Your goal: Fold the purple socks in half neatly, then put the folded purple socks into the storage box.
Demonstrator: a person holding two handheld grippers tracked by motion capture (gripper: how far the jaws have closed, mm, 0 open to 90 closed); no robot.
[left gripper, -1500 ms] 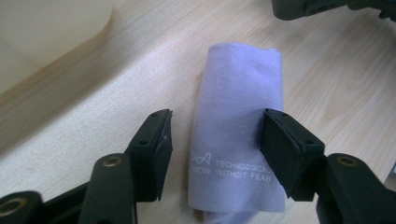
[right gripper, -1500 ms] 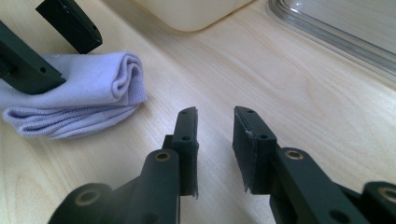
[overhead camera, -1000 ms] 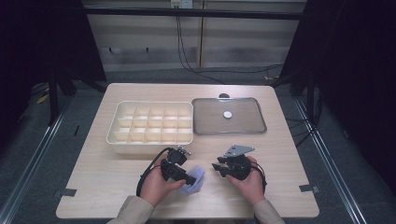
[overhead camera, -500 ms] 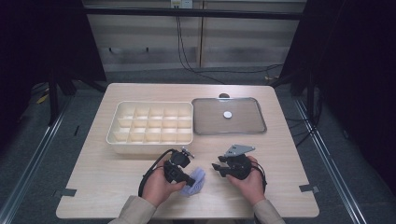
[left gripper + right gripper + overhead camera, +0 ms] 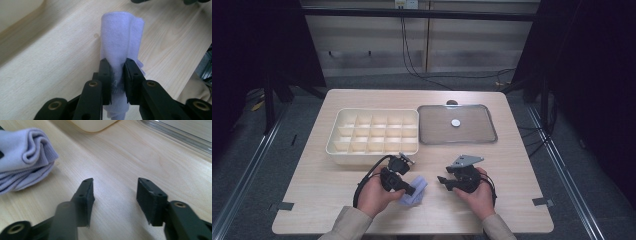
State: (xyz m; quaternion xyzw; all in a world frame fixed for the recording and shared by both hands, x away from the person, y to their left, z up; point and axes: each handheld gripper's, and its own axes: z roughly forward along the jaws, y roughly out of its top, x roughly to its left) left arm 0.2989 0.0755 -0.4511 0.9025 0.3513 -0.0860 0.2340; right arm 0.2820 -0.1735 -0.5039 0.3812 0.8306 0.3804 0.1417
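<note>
Divider tray, cream plastic with a grid of compartments, is sitting at the far left of the wooden table, touching the clear lid lying flat beside it on the right. Nearer the person than the tray, the left gripper is pinching a folded lavender cloth; in the left gripper view its pads are pressing on the cloth from both sides, having just been closing on it, and the fold is standing up between them above the tabletop. Right of the cloth, nearer the person than the lid, the right gripper is pointing toward it. In the right gripper view its jaws are standing spread over bare wood, having just been opening, with nothing between them, and the cloth is lying apart at their left.
</note>
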